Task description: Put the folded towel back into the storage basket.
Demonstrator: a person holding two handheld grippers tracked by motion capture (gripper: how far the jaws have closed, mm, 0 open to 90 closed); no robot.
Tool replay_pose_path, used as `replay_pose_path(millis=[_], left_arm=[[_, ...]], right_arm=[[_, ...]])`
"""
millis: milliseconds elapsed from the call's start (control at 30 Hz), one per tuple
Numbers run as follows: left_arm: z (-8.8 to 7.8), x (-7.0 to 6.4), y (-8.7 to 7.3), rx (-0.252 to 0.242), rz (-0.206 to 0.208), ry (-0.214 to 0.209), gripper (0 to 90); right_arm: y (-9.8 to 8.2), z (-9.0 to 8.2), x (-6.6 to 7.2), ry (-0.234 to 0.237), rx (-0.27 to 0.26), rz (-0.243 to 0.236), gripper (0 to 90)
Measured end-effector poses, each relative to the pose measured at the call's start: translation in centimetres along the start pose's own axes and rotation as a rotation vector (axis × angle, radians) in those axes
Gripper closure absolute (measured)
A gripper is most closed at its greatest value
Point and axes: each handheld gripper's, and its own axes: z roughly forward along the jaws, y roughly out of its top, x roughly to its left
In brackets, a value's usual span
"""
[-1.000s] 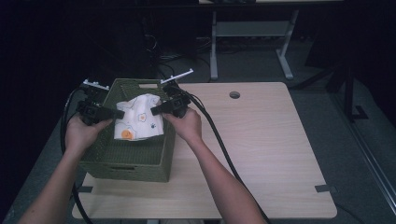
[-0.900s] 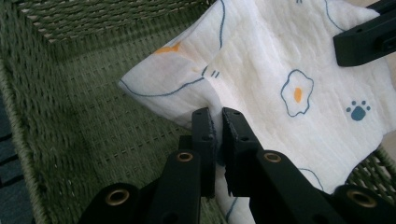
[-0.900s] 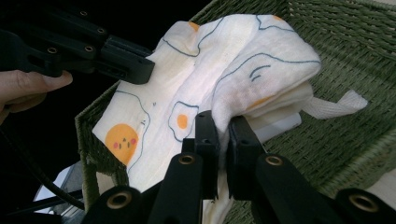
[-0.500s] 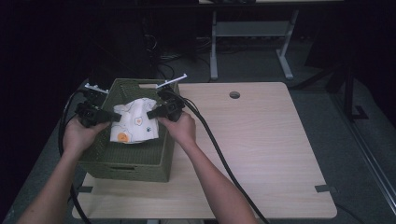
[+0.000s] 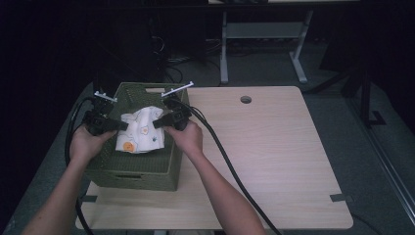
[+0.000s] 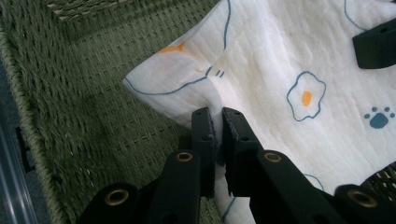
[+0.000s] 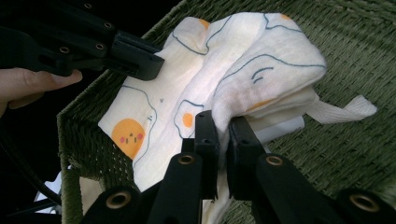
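A white cloth [image 5: 141,131] printed with fried eggs and paw marks hangs folded inside a green woven basket [image 5: 128,169] at the table's left. My left gripper [image 5: 126,126] is shut on the cloth's left edge, and its own view shows the fabric [image 6: 280,74] pinched between the black jaws at the gripper's tips [image 6: 217,122]. From the other side my right gripper [image 5: 155,124] is shut on the cloth's right edge, where bunched fabric [image 7: 261,70] sits in the narrow gap at its tips [image 7: 223,127]. The cloth is just above the basket floor.
The basket's walls [image 7: 81,140] closely surround both grippers. To the right lies the light wooden tabletop [image 5: 274,152] with a round cable hole [image 5: 245,99]. Black cables [image 5: 230,166] trail from the grippers over the table. Dark floor and a desk frame lie behind.
Both hands have sunk a little with the cloth, which now sits lower inside the basket. The grips look the same.
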Motion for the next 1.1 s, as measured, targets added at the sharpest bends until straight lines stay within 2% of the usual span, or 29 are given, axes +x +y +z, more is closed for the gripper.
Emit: replay_pose_path(millis=[267,300,333,367,400,433,533,667,833,1100], left_arm=[[0.6,0.3,0.0,0.016,0.010,0.015,84.5],[0.8,0.4,0.0,0.021,0.012,0.028,83.8],[1.1,0.5,0.0,0.040,0.017,0.064,80.6],[1.4,0.9,-0.1,0.063,0.008,0.098,71.7],[1.6,1.3,-0.2,0.070,-0.016,0.092,69.2],[1.7,1.6,-0.3,0.074,-0.030,0.085,69.2],[1.7,1.7,-0.4,0.076,-0.027,0.091,69.3],[1.5,1.1,-0.2,0.061,-0.015,0.084,69.5],[1.6,0.4,0.0,0.066,0.014,0.083,69.7],[1.1,-0.1,0.0,0.048,0.011,0.080,69.6]], right_arm=[[-0.3,0.6,-0.1,0.001,0.003,0.005,83.4],[-0.3,0.7,-0.1,-0.007,0.008,0.002,79.9],[-0.3,0.8,-0.1,-0.029,0.009,-0.005,71.7],[-0.3,1.0,-0.1,-0.070,0.007,-0.010,61.1],[-0.4,1.0,-0.4,-0.094,0.008,0.005,59.2],[-0.4,1.0,-0.4,-0.094,0.008,0.005,59.2],[-0.6,0.5,-0.7,-0.095,-0.005,0.000,61.5],[-0.6,-0.1,-0.7,-0.080,-0.018,0.011,62.9],[-0.7,-0.5,-0.7,-0.072,-0.022,0.012,63.7],[-0.9,-1.4,-1.2,-0.052,-0.031,0.022,63.4]])
